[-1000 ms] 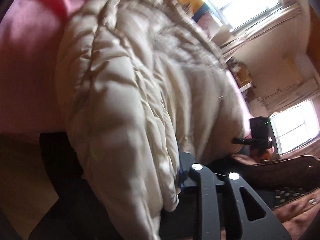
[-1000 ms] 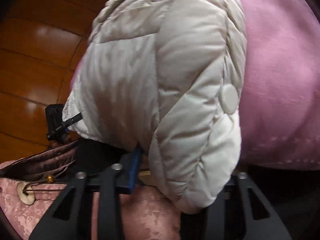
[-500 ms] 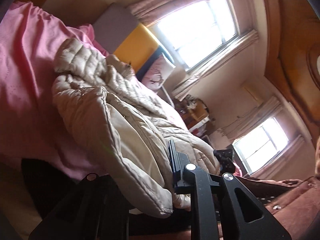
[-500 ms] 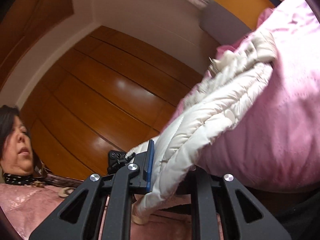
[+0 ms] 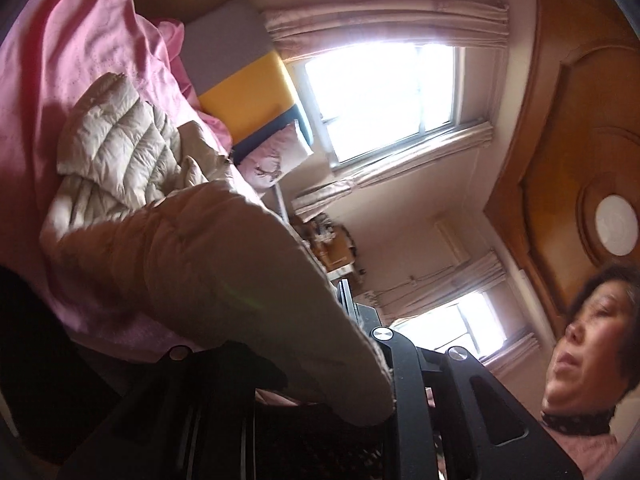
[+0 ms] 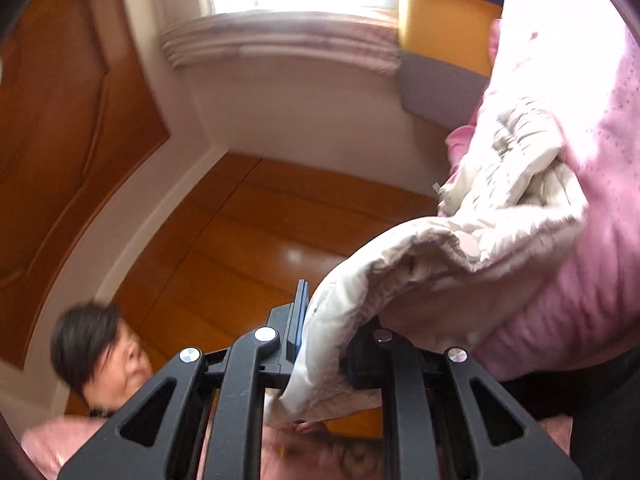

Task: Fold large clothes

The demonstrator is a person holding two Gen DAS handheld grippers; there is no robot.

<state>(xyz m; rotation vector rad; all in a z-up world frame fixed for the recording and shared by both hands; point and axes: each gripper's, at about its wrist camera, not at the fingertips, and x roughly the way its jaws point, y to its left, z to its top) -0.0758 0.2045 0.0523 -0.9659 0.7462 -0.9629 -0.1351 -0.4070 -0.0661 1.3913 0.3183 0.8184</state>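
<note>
We have each claw clamped on an edge of the puffy jacket (image 5: 224, 264): left claw (image 5: 344, 356), right claw (image 6: 320, 344). It looks light, soft and slippery, so we'd grip its stitched hems.

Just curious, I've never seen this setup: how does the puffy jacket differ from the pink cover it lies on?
The jacket is cream and quilted into puffy ribs; the pink cover is thin, smooth cloth with faint dotted stitching. The jacket is bunched, with part lifted off the bed, while the cover lies spread beneath it. The left gripper and right gripper each pinch the jacket; neither holds the cover. Both are soft fabric.
</note>
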